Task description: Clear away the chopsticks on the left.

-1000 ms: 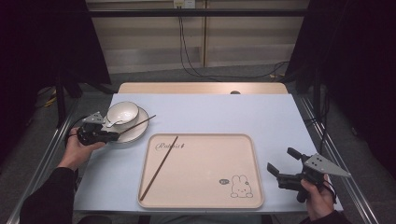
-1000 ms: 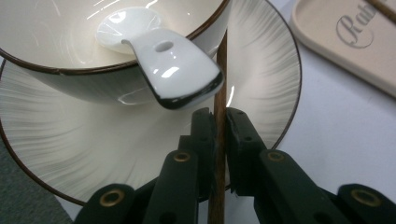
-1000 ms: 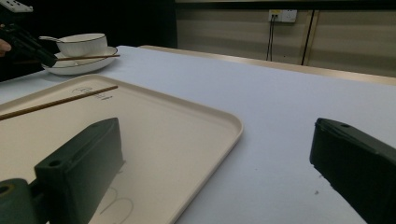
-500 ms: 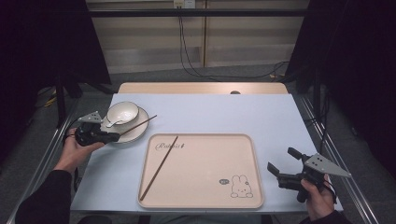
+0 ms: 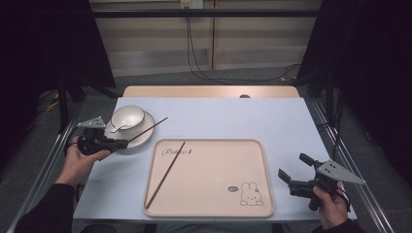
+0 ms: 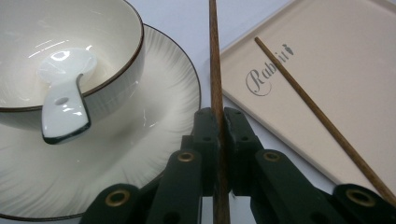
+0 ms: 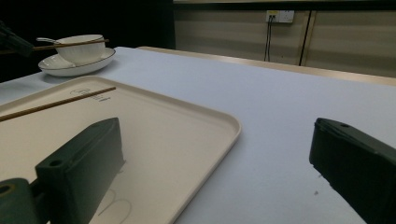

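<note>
My left gripper is shut on a brown chopstick, which it holds in the air beside a white plate. On that plate stands a white bowl with a white spoon in it. A second chopstick lies slantwise on the left half of a beige tray. Off the tray's right edge my right gripper stands open, with nothing between its fingers.
The light blue table top runs behind and right of the tray. A wooden strip lines its far edge, and cables hang from the wall behind. A rabbit drawing marks the tray's near right corner.
My left gripper has lifted the chopstick a little and carried it slightly toward the tray. The right gripper has kept still.
</note>
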`<state>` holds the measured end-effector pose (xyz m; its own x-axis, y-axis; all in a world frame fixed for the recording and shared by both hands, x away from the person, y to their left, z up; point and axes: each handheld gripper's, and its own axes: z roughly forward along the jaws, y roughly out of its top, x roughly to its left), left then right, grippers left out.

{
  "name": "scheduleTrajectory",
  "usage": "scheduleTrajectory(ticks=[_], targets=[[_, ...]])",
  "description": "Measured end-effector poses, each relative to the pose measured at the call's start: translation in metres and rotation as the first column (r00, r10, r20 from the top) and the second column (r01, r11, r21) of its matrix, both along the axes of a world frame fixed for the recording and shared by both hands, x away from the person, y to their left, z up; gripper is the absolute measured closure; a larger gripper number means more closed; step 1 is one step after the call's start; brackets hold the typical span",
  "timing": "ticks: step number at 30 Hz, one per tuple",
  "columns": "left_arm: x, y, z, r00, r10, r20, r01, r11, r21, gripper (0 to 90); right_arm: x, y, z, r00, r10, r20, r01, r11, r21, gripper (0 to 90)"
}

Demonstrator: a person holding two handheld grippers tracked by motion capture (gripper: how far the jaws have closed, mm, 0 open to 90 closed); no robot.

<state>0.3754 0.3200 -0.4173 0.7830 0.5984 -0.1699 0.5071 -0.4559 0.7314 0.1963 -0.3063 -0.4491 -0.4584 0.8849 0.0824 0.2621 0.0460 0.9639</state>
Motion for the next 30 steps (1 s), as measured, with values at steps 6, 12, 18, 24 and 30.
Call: scheduleTrajectory(ticks=[6, 12, 18, 24, 30], targets=[[-0.012, -0.002, 0.000, 0.9996, 0.021, -0.021, -0.022, 0.9993, -0.029, 84.6, 0.000, 0.000, 0.000, 1.0000, 0.002, -0.002, -0.002, 1.0000, 0.001, 2.5], [-0.025, -0.010, -0.001, 0.9990, 0.031, -0.032, -0.033, 0.9978, -0.058, 84.5, 0.000, 0.000, 0.000, 1.0000, 0.003, -0.001, -0.003, 1.0000, 0.001, 2.5], [-0.037, -0.024, 0.005, 0.9990, 0.007, -0.044, -0.010, 0.9974, -0.071, 84.5, 0.000, 0.000, 0.000, 1.0000, 0.005, 0.002, -0.005, 1.0000, 0.002, 2.5], [-0.048, -0.034, 0.007, 0.9989, -0.014, -0.044, 0.010, 0.9958, -0.091, 84.5, 0.000, 0.000, 0.000, 1.0000, 0.006, 0.001, -0.006, 1.0000, 0.006, 2.5], [-0.061, -0.039, 0.006, 0.9986, 0.008, -0.051, -0.013, 0.9944, -0.105, 84.6, 0.000, 0.000, 0.000, 0.9999, 0.010, 0.001, -0.010, 0.9999, 0.001, 2.5]])
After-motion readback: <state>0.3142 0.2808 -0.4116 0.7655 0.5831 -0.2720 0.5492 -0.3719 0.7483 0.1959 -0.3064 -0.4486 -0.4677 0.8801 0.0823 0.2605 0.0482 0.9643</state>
